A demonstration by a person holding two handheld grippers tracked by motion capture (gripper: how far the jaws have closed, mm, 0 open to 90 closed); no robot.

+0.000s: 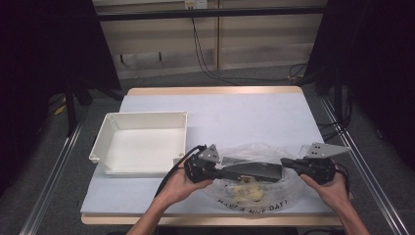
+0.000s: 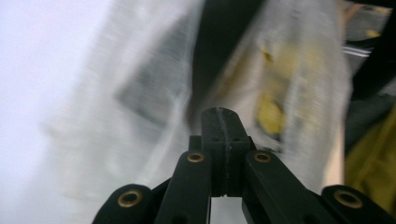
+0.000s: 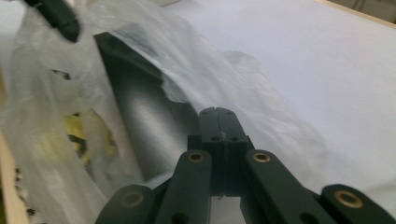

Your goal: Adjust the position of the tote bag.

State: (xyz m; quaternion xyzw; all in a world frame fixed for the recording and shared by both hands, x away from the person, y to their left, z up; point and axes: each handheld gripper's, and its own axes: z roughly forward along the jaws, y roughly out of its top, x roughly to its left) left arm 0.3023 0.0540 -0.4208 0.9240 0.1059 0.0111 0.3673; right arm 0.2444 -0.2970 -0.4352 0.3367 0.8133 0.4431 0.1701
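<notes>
A clear plastic bag [image 1: 254,196] with a yellow print and black lettering lies at the table's front edge. A dark flat item [image 1: 254,170] sits partly inside it, also seen as a dark flat item [image 3: 140,116] under the film. My left gripper [image 1: 221,172] is shut, gripping the bag's left side; its view is blurred, with the shut left gripper [image 2: 220,112] against the bag [image 2: 154,93]. My right gripper [image 1: 285,162] is shut on the bag's right edge, and the film meets the right gripper [image 3: 217,112] at its tip. The left gripper's tip [image 3: 58,18] shows far off.
An empty white tray [image 1: 100,142] stands on the left of the white table top [image 1: 244,112]. Metal rails run along both sides of the table. Black cables trail on the floor behind it.
</notes>
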